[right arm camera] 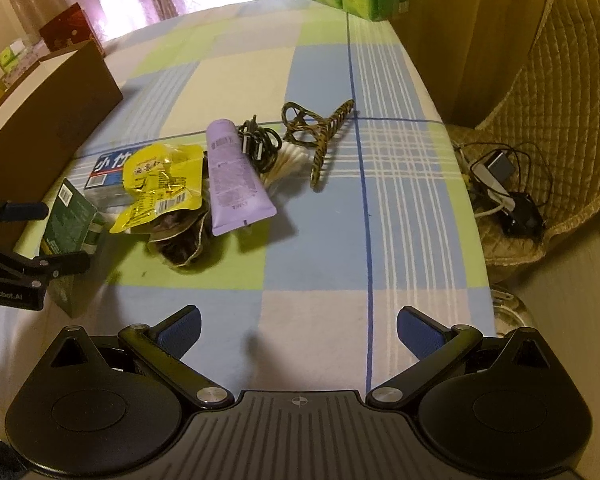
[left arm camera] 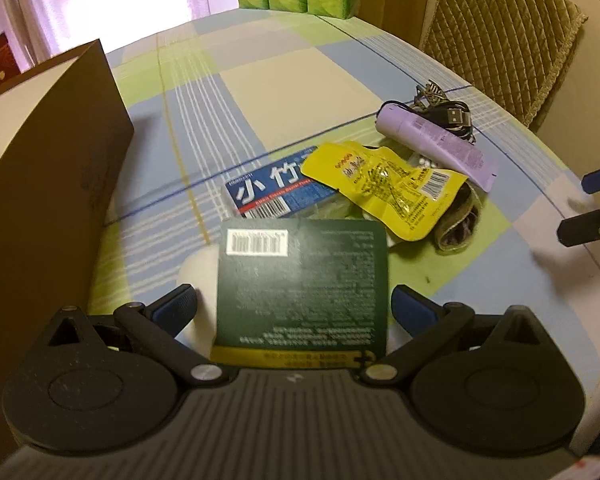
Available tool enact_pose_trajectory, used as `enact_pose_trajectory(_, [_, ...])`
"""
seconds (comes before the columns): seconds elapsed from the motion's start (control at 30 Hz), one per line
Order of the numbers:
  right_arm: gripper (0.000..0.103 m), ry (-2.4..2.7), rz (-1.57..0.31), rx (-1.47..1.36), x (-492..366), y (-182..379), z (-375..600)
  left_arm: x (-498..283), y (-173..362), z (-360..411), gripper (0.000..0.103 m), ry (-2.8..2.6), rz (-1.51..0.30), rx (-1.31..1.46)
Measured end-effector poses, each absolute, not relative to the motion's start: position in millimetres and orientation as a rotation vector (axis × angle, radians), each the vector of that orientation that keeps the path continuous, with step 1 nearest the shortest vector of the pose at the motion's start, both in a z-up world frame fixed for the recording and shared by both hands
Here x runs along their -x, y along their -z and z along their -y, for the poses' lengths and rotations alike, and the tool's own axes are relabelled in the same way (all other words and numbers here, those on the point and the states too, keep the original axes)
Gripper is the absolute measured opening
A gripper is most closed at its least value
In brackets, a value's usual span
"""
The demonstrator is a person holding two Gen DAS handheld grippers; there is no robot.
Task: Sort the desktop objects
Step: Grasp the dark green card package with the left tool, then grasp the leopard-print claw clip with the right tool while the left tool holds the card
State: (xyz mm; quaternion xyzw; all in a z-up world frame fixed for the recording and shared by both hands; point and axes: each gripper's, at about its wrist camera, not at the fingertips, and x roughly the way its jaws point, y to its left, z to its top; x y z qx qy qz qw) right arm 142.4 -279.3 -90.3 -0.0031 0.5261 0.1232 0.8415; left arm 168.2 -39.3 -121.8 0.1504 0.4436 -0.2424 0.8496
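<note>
Left tongs (left arm camera: 294,306): the green box (left arm camera: 302,280) stands between my pads, but both pads show a gap to its sides, so the tongs are spread around it, not clamped. From the right wrist view the box (right arm camera: 70,216) looks tilted. Whether it rests on the surface (left arm camera: 300,80) or on the white roll (left arm camera: 198,276) beside it, I cannot tell.

Right tongs (right arm camera: 298,330): wide apart, empty, hanging over bare cloth, well short of the pile.

Layout ahead of the left tongs: blue packet (left arm camera: 268,192) just beyond the box, yellow pouch (left arm camera: 384,188) lying partly over it, purple tube (left arm camera: 432,138) farther ahead to the right, black cable (left arm camera: 452,116) touching the tube. From the right tongs, the hair claw (right arm camera: 320,136) lies ahead, slightly right of the tube (right arm camera: 234,176). Carton (left arm camera: 48,160) stands to the left of the left tongs, near.

Judgement: step in hand is the green box, either about to be gripped or just let go; which, I cannot say. Most of the pile is unsorted, so the task is early.

Next move, if gripping: close squarely on the box's flat sides, lift clear of the roll, then swing left toward the carton, the likely bin.
</note>
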Motion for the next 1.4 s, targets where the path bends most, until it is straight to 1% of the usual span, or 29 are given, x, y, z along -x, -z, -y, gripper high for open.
enact_pose_trajectory(0.1, [0.101,-0.256,-1.117,0.004,-144.0,92.0,279.7,-170.5,122.1,39.5,0.099,0.514,-0.915,-0.332])
enact_pose_trajectory(0.17, [0.101,-0.252,-1.122,0.006,-144.5,93.5,279.9,-169.0,122.7,40.5,0.093,0.511,-0.894,-0.358])
enact_pose_trajectory(0.23, [0.101,-0.252,-1.125,0.008,-144.7,94.6,279.6,-167.4,123.2,41.9,0.086,0.505,-0.874,-0.391])
enact_pose_trajectory(0.5, [0.101,-0.268,-1.119,0.026,-145.9,94.4,277.2,-152.7,117.2,40.1,0.086,0.479,-0.842,-0.416])
enact_pose_trajectory(0.8, [0.101,-0.297,-1.107,0.032,-145.2,93.5,273.7,-124.8,99.3,33.3,0.086,0.456,-0.83,-0.372])
enact_pose_trajectory(1.07, [0.101,-0.343,-1.075,0.035,-145.4,90.5,270.0,-115.0,81.9,26.6,0.086,0.409,-0.803,-0.323])
enact_pose_trajectory(1.33, [0.101,-0.308,-0.958,0.014,-165.3,74.6,282.4,-127.1,67.1,29.2,0.086,0.379,-0.757,-0.288])
enact_pose_trajectory(1.4, [0.099,-0.291,-0.932,0.004,-176.4,69.6,287.3,-132.5,65.3,31.3,0.086,0.374,-0.75,-0.282])
